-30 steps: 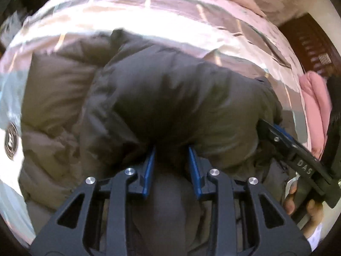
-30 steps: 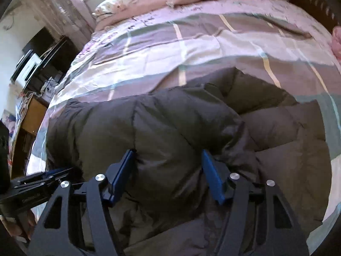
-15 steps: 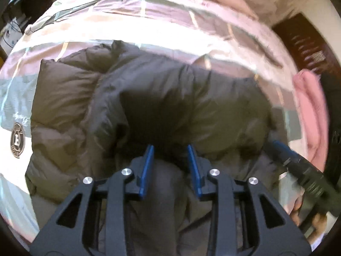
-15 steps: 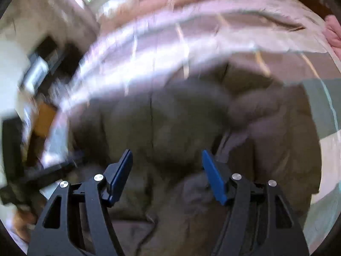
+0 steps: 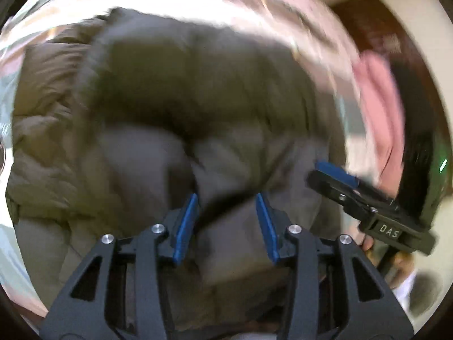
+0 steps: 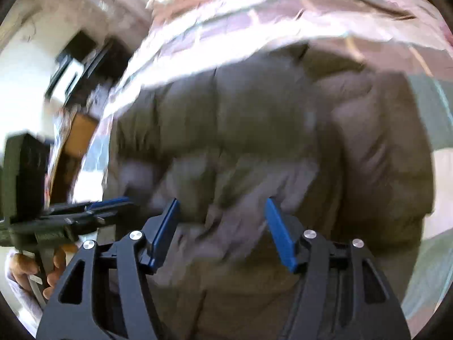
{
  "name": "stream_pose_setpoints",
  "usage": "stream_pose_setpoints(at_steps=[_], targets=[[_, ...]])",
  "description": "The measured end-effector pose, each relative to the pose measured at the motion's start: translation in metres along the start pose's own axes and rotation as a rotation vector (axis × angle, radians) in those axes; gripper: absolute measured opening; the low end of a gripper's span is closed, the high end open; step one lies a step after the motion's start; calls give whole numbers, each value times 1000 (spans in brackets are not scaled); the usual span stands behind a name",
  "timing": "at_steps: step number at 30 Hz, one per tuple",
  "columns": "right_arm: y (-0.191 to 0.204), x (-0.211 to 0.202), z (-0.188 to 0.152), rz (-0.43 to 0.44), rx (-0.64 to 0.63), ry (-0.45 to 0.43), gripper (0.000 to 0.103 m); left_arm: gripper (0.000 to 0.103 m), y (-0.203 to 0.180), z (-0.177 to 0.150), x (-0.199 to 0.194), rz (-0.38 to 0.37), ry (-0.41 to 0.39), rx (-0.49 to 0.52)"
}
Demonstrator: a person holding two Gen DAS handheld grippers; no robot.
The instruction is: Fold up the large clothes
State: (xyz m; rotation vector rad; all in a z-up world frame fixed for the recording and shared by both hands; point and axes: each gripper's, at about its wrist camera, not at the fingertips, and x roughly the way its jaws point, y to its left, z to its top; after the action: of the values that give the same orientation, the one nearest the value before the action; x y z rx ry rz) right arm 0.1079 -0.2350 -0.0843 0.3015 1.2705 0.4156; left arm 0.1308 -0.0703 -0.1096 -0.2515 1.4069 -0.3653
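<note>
1. Pointing steeply down, left gripper [image 5: 226, 223] has jaws just opened wider; a fold of the dark puffer jacket [image 5: 198, 90] sits between them, pads not visibly pressing.
2. Right gripper [image 6: 222, 232] jaws wide, just narrowed slightly, jacket cloth below, no clear grip.
3. Jacket spreads ahead of both on the striped bedspread [image 6: 283, 22].
4. Pink garment [image 5: 379, 90] lies right of the left gripper; blurred.

I hold both grippers angled steeply downward, side by side; the left gripper [image 5: 226, 215] has just been opening, jaws parted, and the right gripper [image 6: 222, 223] stands wider, gripping nothing
</note>
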Motion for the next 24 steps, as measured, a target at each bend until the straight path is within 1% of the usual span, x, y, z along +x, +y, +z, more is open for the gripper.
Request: stream_pose_setpoints(at_steps=[1, 2, 3, 6, 10, 12, 15, 18, 20, 24], targets=[[3, 14, -8, -72, -20, 45, 63, 43, -3, -6, 11, 16, 39, 18], [1, 24, -14, -123, -27, 80, 63, 43, -2, -13, 28, 36, 99, 21], [-3, 32, -17, -143, -23, 107, 63, 46, 2, -15, 36, 51, 125, 15], [-15, 40, -18, -149, 0, 136, 63, 46, 15, -21, 44, 57, 153, -9], [-14, 37, -17, -191, -17, 140, 63, 47, 16, -29, 48, 106, 147, 28], [-11, 40, -18, -215, -36, 150, 63, 47, 6, -36, 52, 146, 142, 64], [-8, 48, -18, -242, -64, 153, 63, 47, 7, -23, 61, 174, 140, 86], [-7, 56, -15, -256, -71, 147, 63, 47, 7, -20, 68, 187, 117, 87], [-11, 61, -10, -252, -50, 137, 63, 47, 10, -11, 72, 205, 90, 73], [-23, 79, 13, -254, 22, 111, 63, 45, 16, 11, 83, 246, 26, 46]])
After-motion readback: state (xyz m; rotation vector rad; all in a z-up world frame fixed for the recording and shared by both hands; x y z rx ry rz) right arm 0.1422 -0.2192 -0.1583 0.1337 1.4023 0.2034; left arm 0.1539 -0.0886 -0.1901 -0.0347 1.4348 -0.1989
